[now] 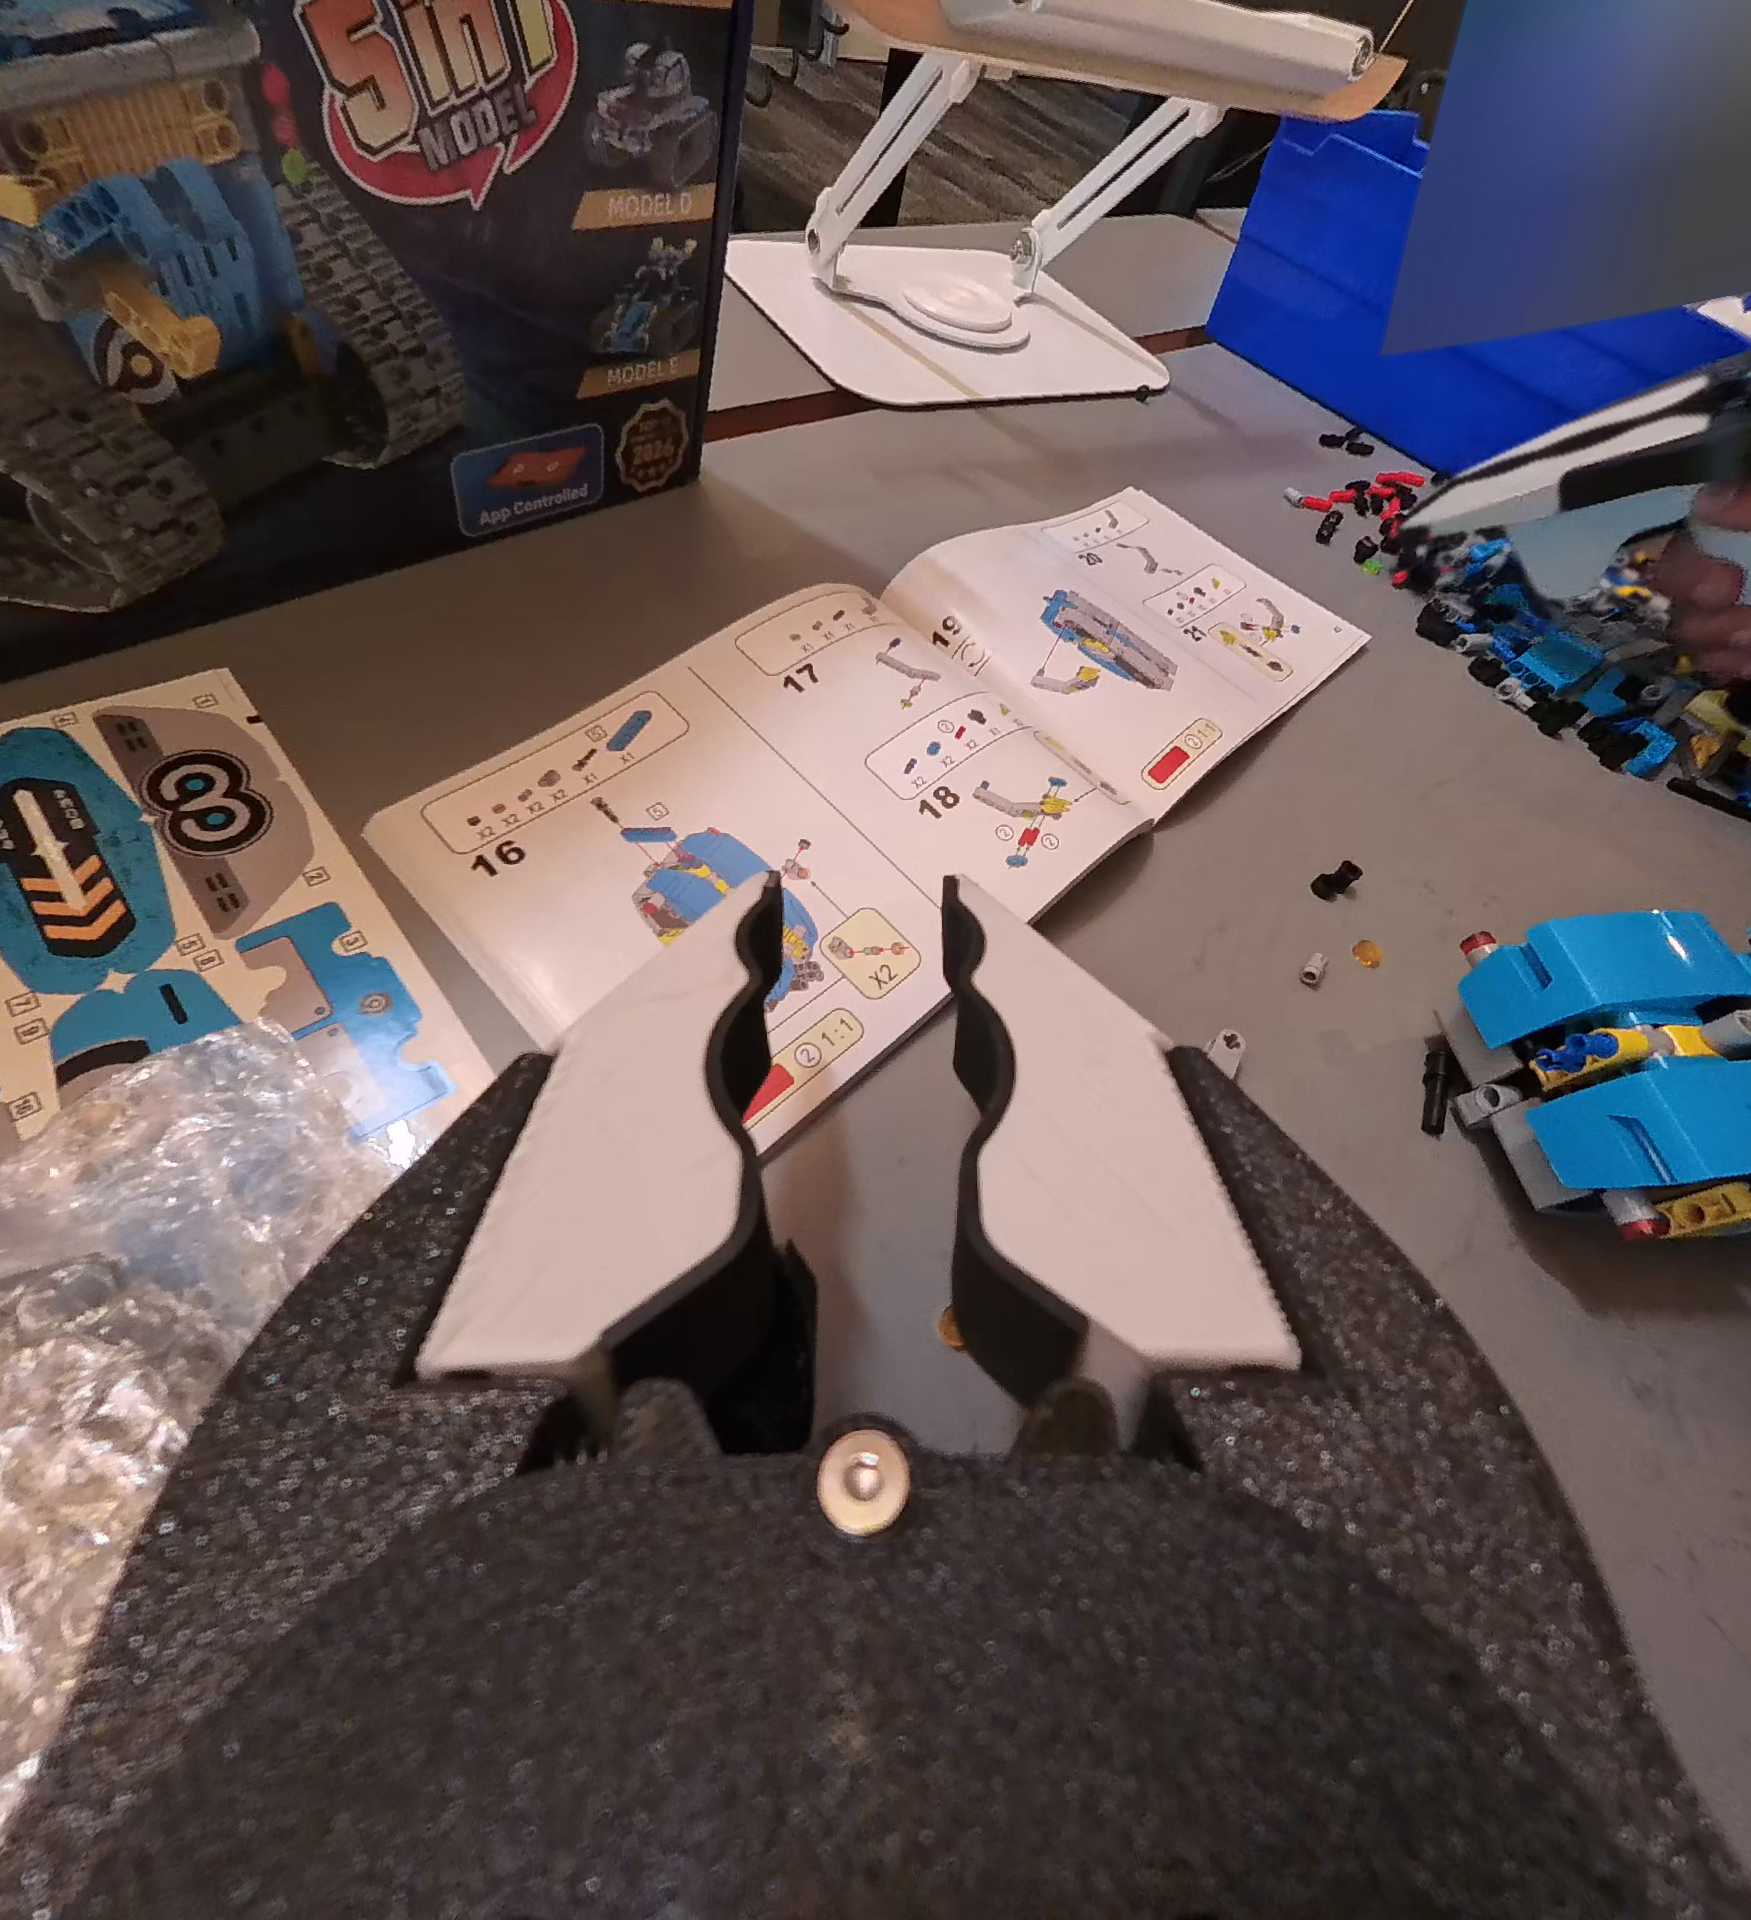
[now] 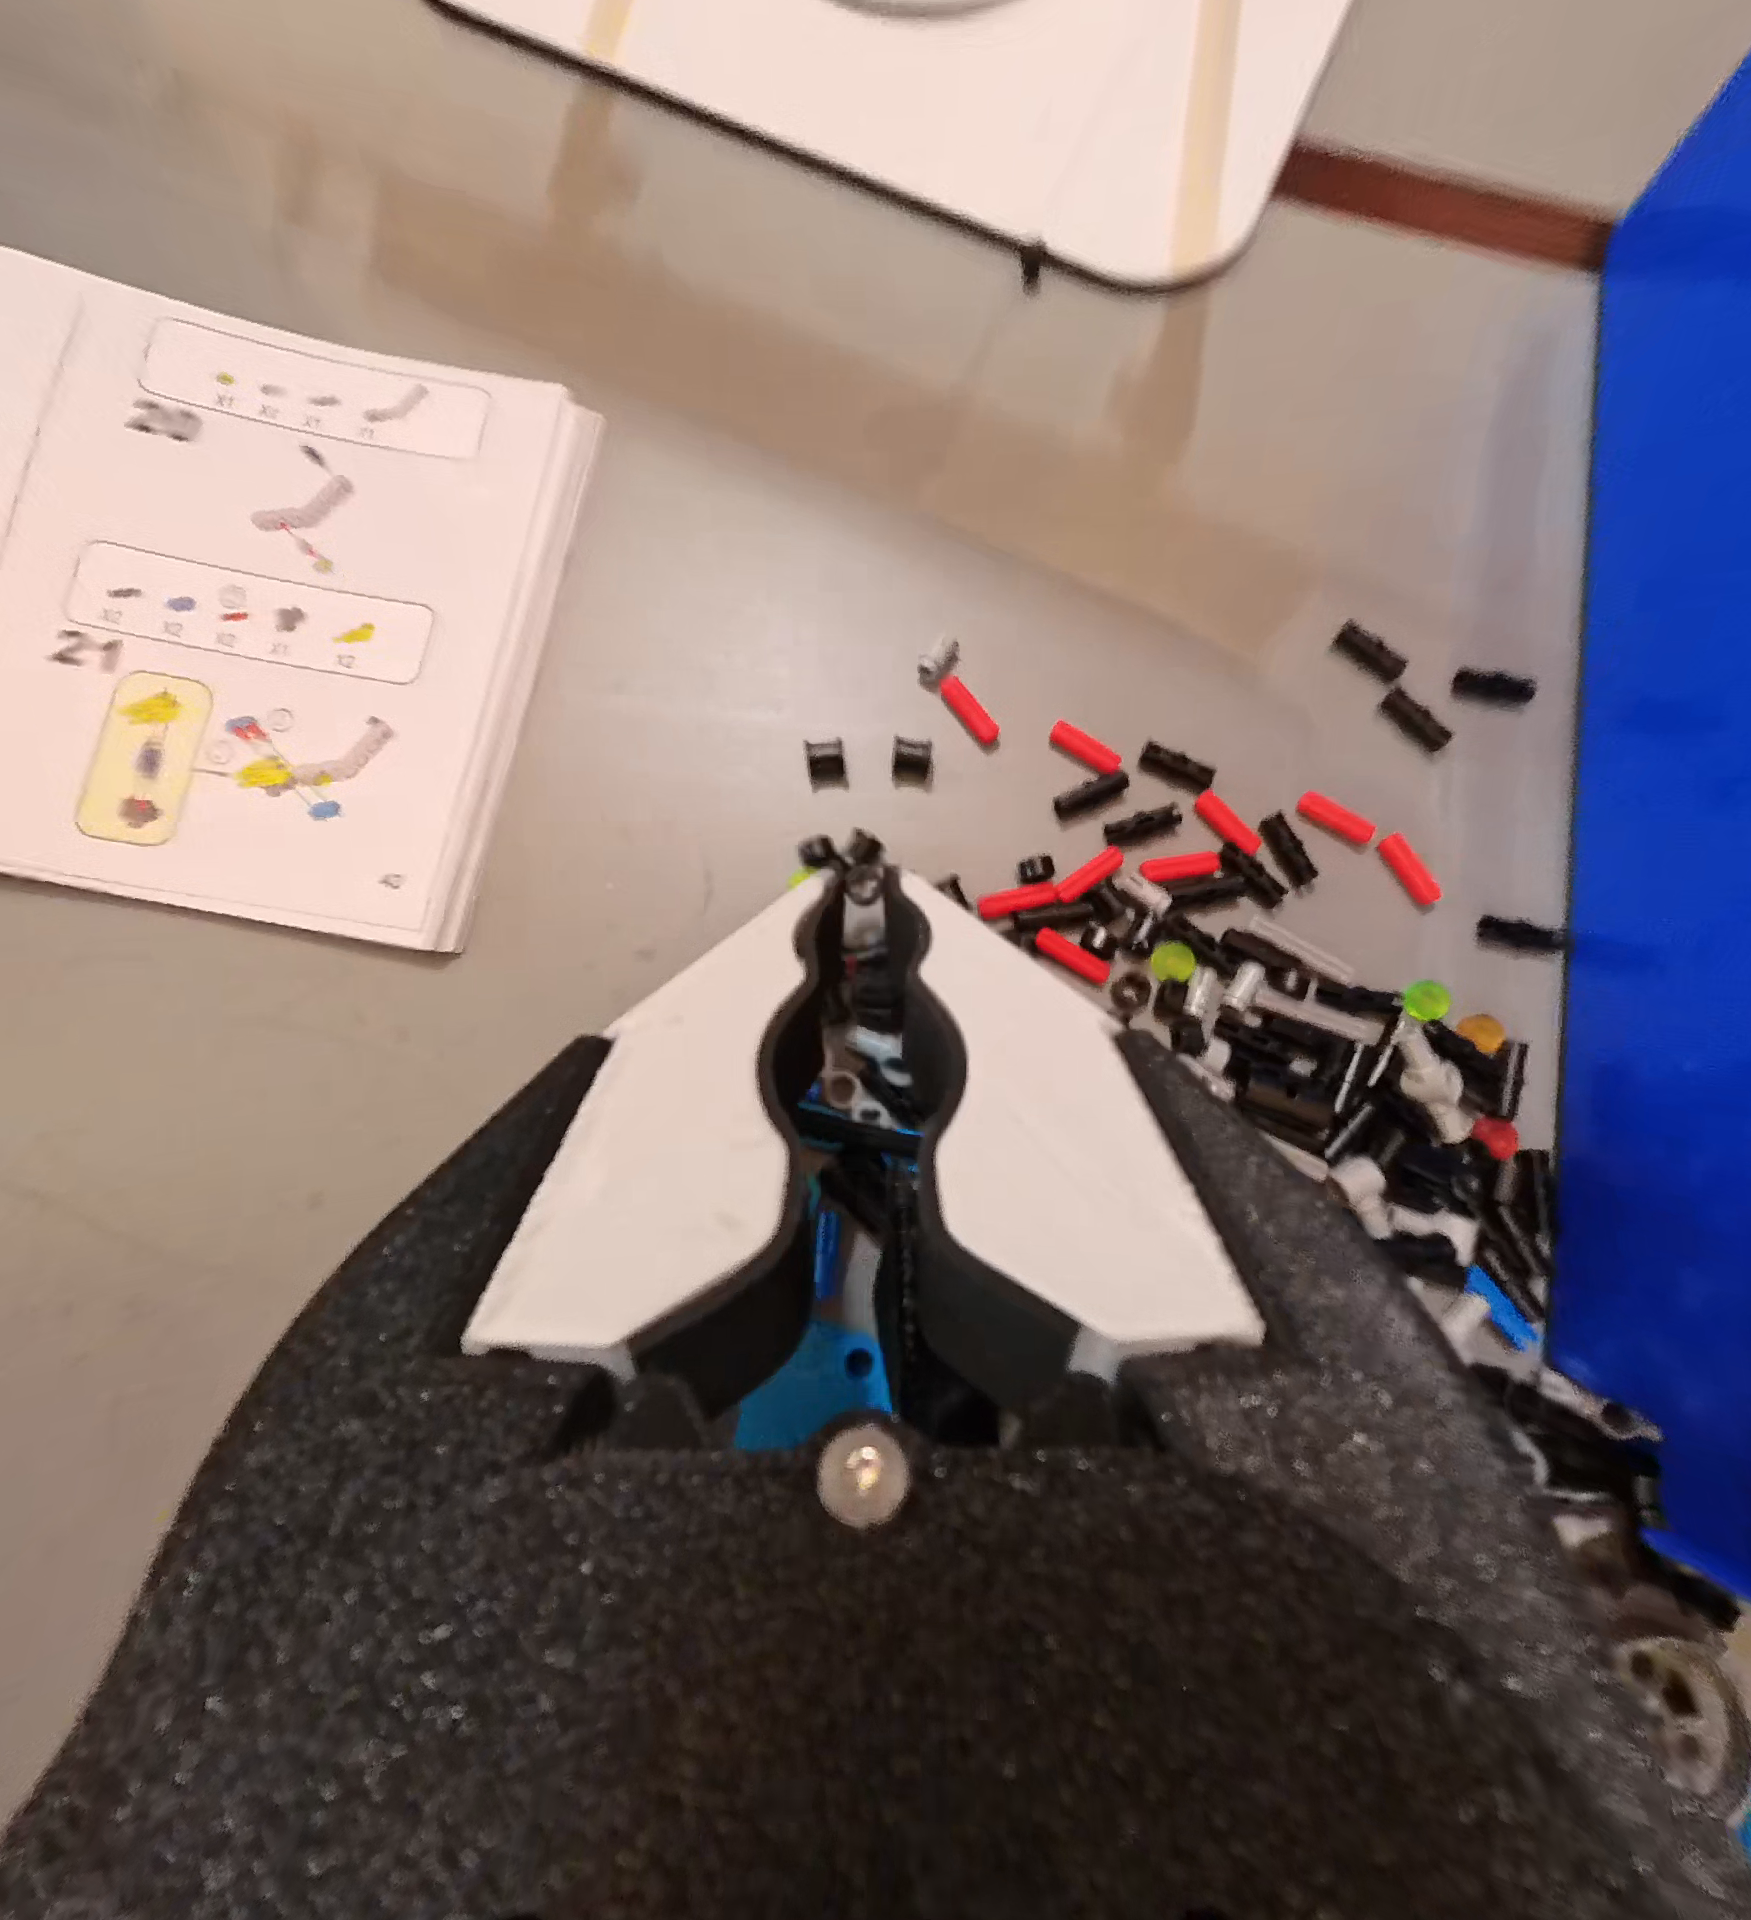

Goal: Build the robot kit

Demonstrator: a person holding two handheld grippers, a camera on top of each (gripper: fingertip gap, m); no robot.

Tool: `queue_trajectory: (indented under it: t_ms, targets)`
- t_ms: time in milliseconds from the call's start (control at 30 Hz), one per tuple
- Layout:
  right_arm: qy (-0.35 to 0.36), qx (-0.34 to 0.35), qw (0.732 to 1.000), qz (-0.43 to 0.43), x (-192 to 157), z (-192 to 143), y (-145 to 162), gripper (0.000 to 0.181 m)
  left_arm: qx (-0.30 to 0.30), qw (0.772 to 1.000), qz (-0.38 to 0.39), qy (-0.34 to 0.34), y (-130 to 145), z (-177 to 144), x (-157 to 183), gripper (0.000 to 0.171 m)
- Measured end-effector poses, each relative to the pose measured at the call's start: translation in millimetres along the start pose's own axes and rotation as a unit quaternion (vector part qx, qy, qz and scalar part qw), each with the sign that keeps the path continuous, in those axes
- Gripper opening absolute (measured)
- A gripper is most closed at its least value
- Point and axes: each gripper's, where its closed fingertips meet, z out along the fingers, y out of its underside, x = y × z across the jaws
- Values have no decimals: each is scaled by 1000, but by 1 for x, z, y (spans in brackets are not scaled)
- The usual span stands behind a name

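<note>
The left gripper [image 1: 860,894], jaws spread and empty, hovers at frame centre over the open instruction booklet [image 1: 850,769]. The right gripper [image 2: 858,883], jaws nearly closed, pinches a small grey pin [image 2: 863,906] at its tips, at the left edge of the loose pile of black and red pins [image 2: 1255,977] right of centre.

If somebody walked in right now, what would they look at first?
Probably the big toy box with a blue tracked vehicle pictured on it, standing at the back left of the grey table. Next, the open instruction booklet in the middle, with the open left tongs hovering over its near page. On the right, the right tongs are nearly shut on a small grey piece at the edge of a pile of black and red pins beside a blue bin.
</note>
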Motion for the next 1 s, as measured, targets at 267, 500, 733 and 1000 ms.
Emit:
queue_trajectory:
  t_ms: [267, 500, 733, 1000]
  targets:
    - [-67, 140, 975, -158, -81, -43, -47, 7, 5, 1000, 10, 3, -1, -1, 3, 30]
    - [-325, 56, 911, -248, -235, -50, -4, 7, 5, 999, 41, 1, -1, -1, 9, 30]
    - [-349, 18, 898, -269, -264, -32, 7, 7, -45, 995, 94, -1, 14, 9, 19, 30]
    - [-337, -14, 901, -272, -264, -17, 15, 17, -59, 991, 122, -2, 19, 11, 23, 30]
